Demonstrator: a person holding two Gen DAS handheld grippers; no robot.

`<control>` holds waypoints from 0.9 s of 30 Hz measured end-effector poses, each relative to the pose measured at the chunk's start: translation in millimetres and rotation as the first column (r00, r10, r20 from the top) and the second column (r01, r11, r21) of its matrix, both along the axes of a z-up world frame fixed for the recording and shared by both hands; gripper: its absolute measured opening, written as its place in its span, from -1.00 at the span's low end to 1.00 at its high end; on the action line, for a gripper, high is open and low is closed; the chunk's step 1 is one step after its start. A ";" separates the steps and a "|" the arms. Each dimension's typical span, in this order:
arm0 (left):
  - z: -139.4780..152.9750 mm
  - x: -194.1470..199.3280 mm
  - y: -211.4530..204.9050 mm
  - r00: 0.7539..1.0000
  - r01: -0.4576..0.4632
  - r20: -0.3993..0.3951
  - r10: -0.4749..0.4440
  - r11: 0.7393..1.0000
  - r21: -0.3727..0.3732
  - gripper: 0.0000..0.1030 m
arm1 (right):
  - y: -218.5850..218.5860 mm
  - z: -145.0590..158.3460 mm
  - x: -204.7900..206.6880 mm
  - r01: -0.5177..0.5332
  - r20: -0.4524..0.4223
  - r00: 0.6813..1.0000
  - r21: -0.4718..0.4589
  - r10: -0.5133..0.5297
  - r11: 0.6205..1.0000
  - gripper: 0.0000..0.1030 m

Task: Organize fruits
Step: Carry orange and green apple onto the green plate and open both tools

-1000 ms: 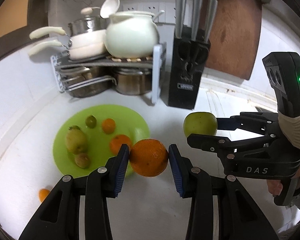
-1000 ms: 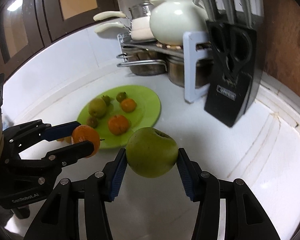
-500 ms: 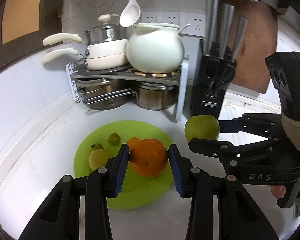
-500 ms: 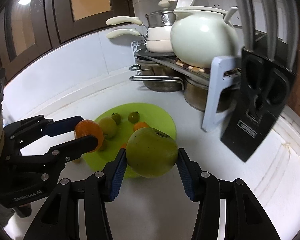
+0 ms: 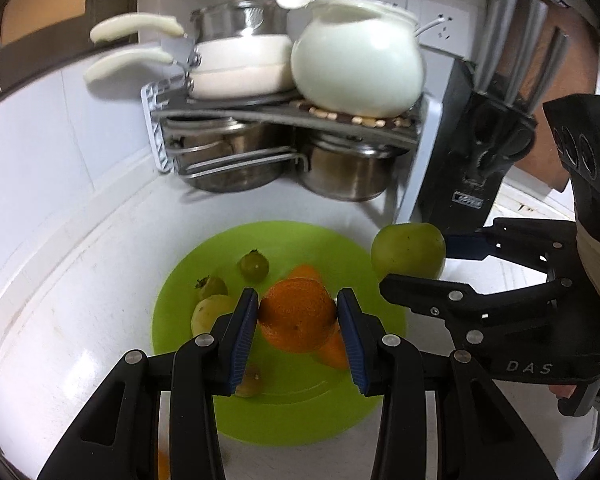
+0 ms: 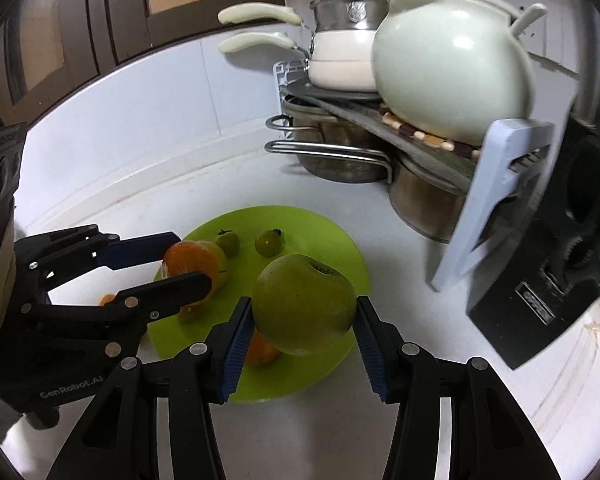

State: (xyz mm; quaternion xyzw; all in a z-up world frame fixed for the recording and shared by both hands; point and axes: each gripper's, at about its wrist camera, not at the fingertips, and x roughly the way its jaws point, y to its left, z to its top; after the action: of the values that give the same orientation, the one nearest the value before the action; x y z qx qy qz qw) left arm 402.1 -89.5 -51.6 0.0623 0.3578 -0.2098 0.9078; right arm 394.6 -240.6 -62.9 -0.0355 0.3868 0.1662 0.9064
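Observation:
My left gripper [image 5: 298, 322] is shut on an orange [image 5: 297, 314] and holds it above the lime green plate [image 5: 300, 408]. The right gripper [image 6: 304, 324] is shut on a green apple [image 6: 304, 309], also over the plate [image 6: 324, 236]. Each gripper shows in the other's view: the right gripper [image 5: 420, 258] with its apple [image 5: 408, 249] at the plate's right rim, the left gripper [image 6: 180, 258] with its orange [image 6: 190, 262] over the plate's left side. On the plate lie small green fruits [image 5: 254, 265], a yellow-green fruit [image 5: 208, 314] and partly hidden oranges [image 5: 334, 354].
A pot rack [image 5: 292, 116] with steel pots, a white pan and a big white pot [image 5: 358, 68] stands behind the plate. A black knife block [image 5: 476, 160] is at the right. A small orange [image 6: 108, 300] lies on the counter left of the plate.
Both grippers have moved with their fruits toward the plate and rack; the plate now lies directly below them, and the rack looms larger.

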 end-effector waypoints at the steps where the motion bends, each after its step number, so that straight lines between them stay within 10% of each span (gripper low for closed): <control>1: -1.4 2.2 1.1 1.000 -0.001 -0.006 0.001 1.000 0.000 -0.21 | 0.9 -2.9 4.3 0.000 -0.008 1.000 0.000 0.000 1.000 -0.01; 27: -9.7 -3.9 11.0 0.998 -0.049 -0.024 0.049 0.999 0.001 -0.10 | 7.6 -28.2 21.1 0.014 -0.086 0.996 0.023 -0.012 1.000 0.10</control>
State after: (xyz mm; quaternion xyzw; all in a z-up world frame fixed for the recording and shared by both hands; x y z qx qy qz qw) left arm 398.2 -78.5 -61.2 0.0511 0.3702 -0.1880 0.9083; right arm 415.8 -232.9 -91.1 -0.0152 0.4237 0.1663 0.8903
